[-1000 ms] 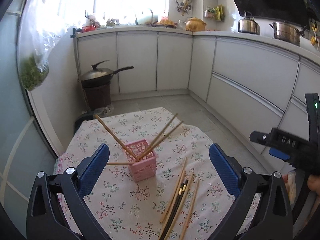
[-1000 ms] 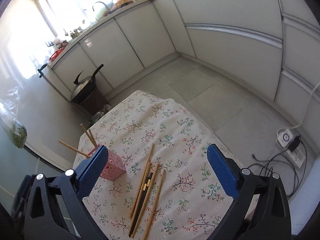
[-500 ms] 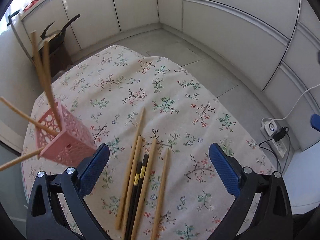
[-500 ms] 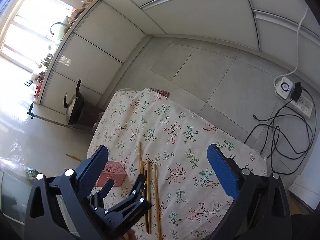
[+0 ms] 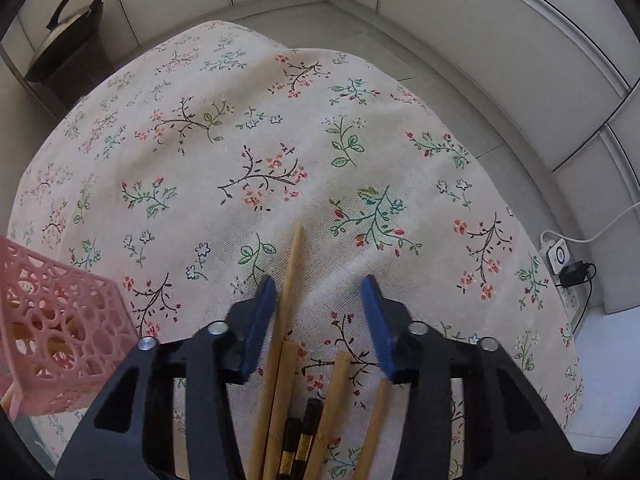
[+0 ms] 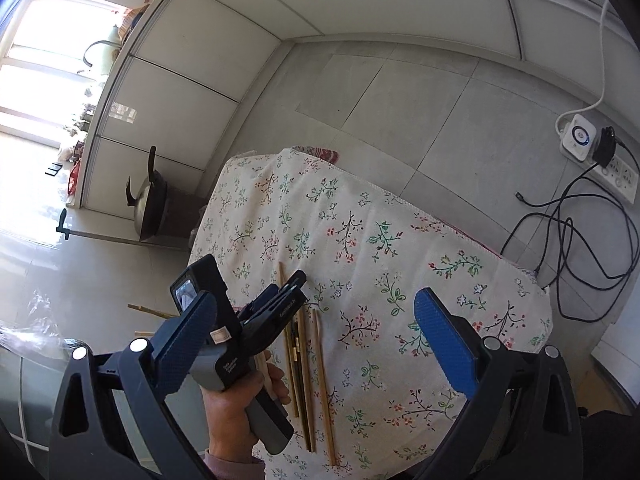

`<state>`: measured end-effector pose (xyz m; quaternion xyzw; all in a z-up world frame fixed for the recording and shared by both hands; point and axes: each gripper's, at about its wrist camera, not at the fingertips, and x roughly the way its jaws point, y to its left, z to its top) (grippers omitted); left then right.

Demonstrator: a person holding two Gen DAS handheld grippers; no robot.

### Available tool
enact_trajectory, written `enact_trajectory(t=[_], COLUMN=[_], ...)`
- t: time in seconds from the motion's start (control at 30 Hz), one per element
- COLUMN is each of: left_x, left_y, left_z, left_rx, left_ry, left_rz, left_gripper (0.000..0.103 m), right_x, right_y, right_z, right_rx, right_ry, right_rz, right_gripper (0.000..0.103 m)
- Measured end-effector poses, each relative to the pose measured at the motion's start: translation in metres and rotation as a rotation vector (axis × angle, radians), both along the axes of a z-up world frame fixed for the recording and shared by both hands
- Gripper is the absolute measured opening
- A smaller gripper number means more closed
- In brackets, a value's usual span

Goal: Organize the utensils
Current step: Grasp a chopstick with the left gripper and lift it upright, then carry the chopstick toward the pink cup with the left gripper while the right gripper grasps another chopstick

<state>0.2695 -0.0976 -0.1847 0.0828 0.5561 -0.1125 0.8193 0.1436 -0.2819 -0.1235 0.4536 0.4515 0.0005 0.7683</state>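
Our left gripper (image 5: 318, 296), jaws closing, straddles 1 bamboo chopstick (image 5: 289, 280) among the chopsticks on the worktop (image 5: 240, 140), pads apart from it, while our right gripper (image 6: 316, 326) hangs wide and empty.

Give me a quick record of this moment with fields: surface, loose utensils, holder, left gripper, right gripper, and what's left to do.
surface: floral tablecloth over a table
loose utensils: chopsticks lying side by side on the cloth, light wooden ones and a dark pair
holder: pink basket at the cloth's left edge, already holding some chopsticks
left gripper: left gripper low over the pile, jaws closing around several chopsticks, pads not yet pressing
right gripper: right gripper open, holding nothing, above the table
what's left to do: the loose chopsticks are still outside the basket
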Motion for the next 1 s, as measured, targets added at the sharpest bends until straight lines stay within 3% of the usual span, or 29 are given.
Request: enact_trajectory(t=[0.03,0.07,0.1,0.4,0.73,1.0], left_x=[0.001,0.002,0.002,-0.034,-0.122,-0.200], left_y=[0.001,0.000,0.001,0.005,0.018,0.050], left_z=[0.001,0.001,0.001,0.020,0.093,0.146], left_rx=[-0.003,0.000,0.001,0.008,-0.046,-0.115], left_ry=[-0.007,-0.006,-0.006,-0.099,-0.272,-0.384], left_rz=[-0.001,-0.004,-0.006,-0.069,-0.147,-0.145], left_gripper=[0.026,0.010,0.009,0.007,0.007,0.005], right_x=[0.001,0.001,0.001,0.011,0.026,0.047], right_y=[0.000,0.000,0.001,0.008,0.031,0.086], right_z=[-0.002,-0.003,-0.004,-0.021,-0.055,-0.069], right_rx=[-0.001,-0.003,-0.009,-0.042,-0.077,-0.128], right_ry=[0.004,0.007,0.009,0.079,0.175,0.204], right_rz=[0.001,0.002,0.004,0.031,0.048,0.183], right_gripper=[0.096,0.096,0.096,0.096,0.096,0.092])
